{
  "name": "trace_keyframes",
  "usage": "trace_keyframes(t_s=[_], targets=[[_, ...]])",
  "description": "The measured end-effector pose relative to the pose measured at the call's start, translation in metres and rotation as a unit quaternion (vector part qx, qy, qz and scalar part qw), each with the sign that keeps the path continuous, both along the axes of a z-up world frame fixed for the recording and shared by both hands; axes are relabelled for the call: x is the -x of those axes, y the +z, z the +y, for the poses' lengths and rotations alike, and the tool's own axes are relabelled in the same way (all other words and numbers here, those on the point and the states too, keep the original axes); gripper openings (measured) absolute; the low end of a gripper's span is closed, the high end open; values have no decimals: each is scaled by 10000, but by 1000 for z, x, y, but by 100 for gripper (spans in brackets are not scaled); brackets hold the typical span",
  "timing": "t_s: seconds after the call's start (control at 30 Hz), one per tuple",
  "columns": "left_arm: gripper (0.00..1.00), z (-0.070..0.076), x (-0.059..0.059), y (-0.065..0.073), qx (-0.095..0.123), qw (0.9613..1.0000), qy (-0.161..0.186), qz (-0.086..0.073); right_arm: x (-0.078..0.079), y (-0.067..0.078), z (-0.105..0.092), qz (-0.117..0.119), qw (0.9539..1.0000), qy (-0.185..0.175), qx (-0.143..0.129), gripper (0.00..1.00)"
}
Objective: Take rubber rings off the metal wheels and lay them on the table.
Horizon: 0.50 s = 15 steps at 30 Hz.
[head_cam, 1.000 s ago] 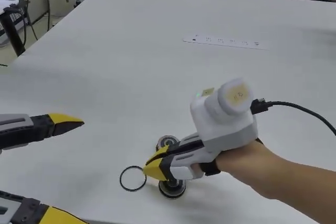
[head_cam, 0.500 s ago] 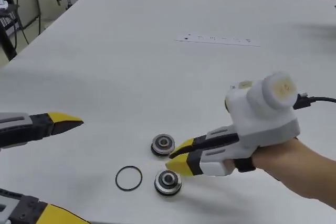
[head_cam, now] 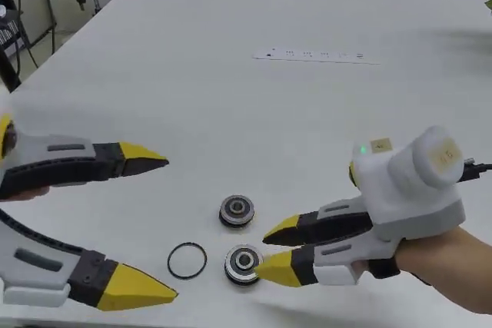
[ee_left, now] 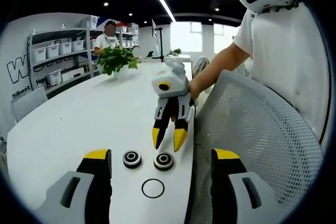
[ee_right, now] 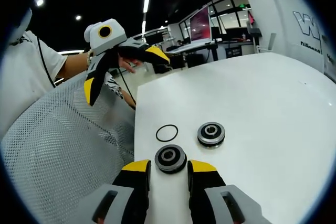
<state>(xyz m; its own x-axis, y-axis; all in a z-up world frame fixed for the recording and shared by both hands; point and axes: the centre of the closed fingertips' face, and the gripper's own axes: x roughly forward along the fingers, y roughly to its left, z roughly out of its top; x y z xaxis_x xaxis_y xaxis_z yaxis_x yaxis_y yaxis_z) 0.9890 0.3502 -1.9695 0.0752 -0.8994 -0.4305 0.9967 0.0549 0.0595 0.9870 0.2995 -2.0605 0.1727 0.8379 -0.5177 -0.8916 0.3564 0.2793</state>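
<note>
One rubber ring at 9 o'clock of near wheel | likely limp, stretchy; pinch edge | right gripper jaws narrowly apart | left gripper jaws wide apart

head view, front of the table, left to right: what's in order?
left gripper → rubber ring → nearer wheel → right gripper. The farther wheel overlaps the nearer one sideways, so it is left out.
</note>
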Motion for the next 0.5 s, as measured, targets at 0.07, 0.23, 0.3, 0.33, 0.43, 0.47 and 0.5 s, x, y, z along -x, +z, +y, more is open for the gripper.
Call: trace_keyframes(t_s=[0.07,0.23,0.3,0.33,0.43,0.47,0.5], targets=[[72,-7,0,-2,-48,9999,-86,-56,0,-3,-1,-23,10000,14,50,25],[66,-28,10,-12,-81,9987,-482,136,1,-11,-2,-126,9997,93,204,24],[63,-35,9,-19,-207,9981,-568,128,1,-13,-1,-167,9995,134,245,24],[62,-40,8,-23,-204,9980,-574,143,1,-13,-1,-175,9994,147,249,23],[59,-51,6,-30,-144,9981,-564,188,1,-14,1,-218,9993,178,249,22],[58,-54,4,-33,-136,9983,-543,177,1,-14,2,-230,9992,193,265,22],[56,-56,3,-35,-130,9984,-529,166,1,-14,2,-240,9991,201,276,22]])
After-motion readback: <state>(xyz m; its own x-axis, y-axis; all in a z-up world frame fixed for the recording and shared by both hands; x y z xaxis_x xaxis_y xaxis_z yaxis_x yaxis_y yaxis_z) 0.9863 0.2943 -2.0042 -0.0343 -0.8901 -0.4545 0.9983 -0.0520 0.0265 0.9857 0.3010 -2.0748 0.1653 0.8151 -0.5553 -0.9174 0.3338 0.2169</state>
